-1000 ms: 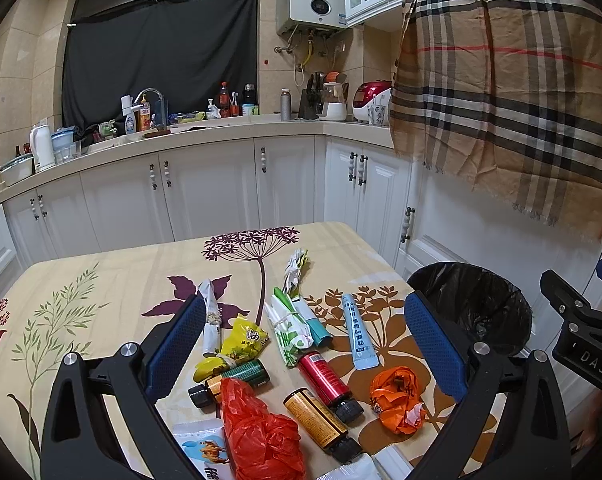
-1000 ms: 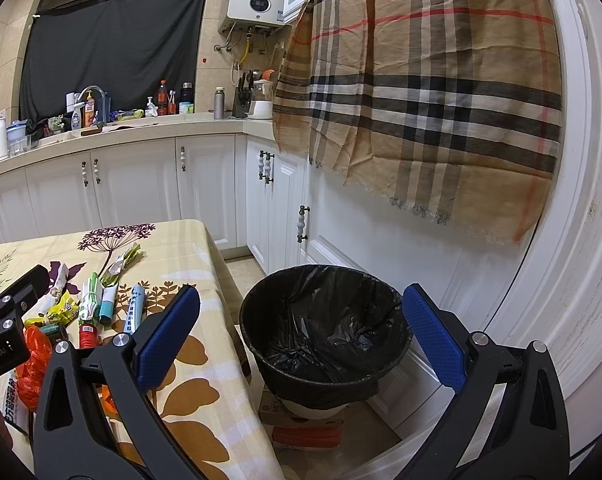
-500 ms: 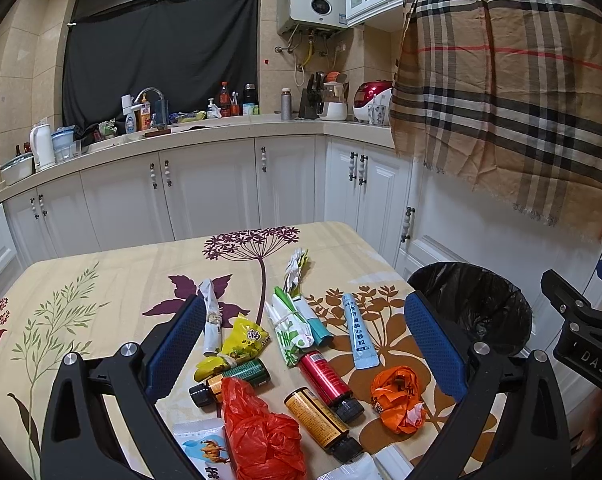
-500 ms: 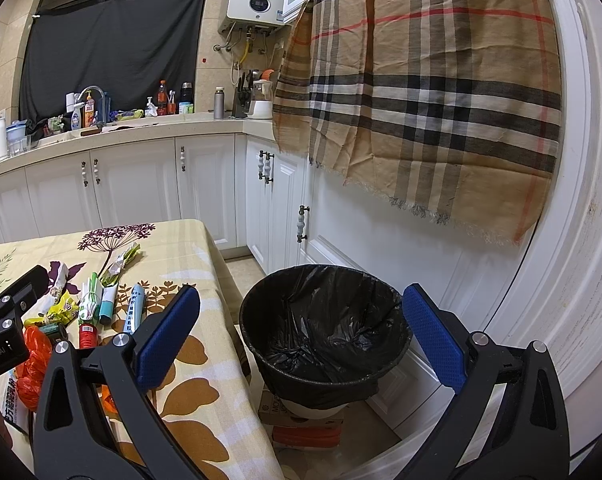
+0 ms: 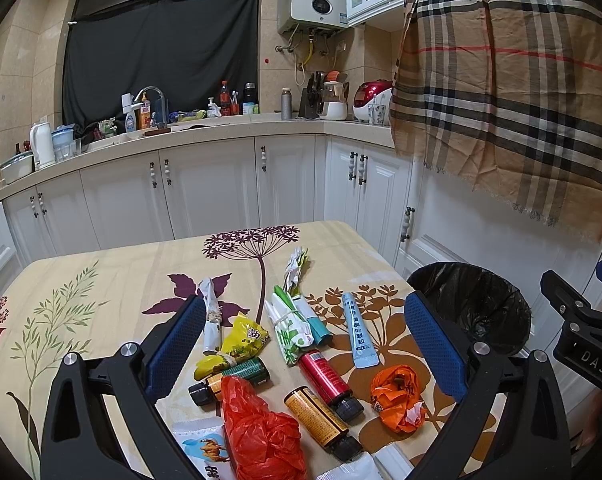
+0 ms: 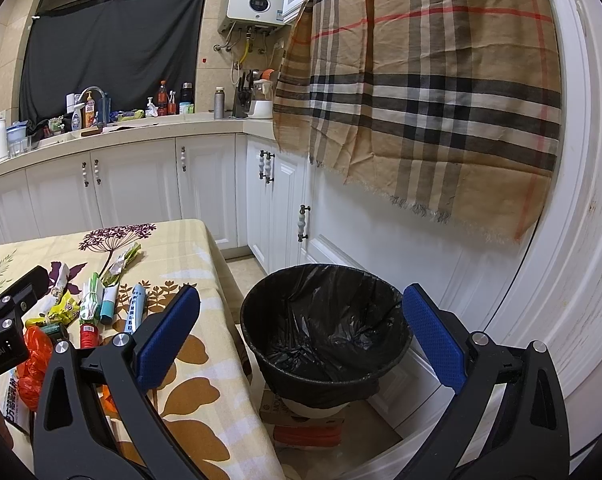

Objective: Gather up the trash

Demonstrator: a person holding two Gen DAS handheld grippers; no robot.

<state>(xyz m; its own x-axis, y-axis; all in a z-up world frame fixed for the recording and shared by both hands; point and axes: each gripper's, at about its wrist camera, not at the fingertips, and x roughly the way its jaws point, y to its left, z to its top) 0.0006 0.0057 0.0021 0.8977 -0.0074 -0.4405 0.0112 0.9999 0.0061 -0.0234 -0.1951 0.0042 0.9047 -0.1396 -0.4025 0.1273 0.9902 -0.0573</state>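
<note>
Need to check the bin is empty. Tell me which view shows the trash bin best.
The right wrist view: the trash bin sits centred, its black liner visible and nothing in it. The left wrist view catches only part of it, behind a finger.

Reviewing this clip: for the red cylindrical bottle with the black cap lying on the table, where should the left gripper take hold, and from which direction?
Grip the red cylindrical bottle mid-body, coming down from above with the left gripper open. It lies flat, black cap toward the camera, so the fingers should probably straddle its round sides across the long axis. The gaps to the amber bottle and the orange crumpled bag look just wide enough.
</note>
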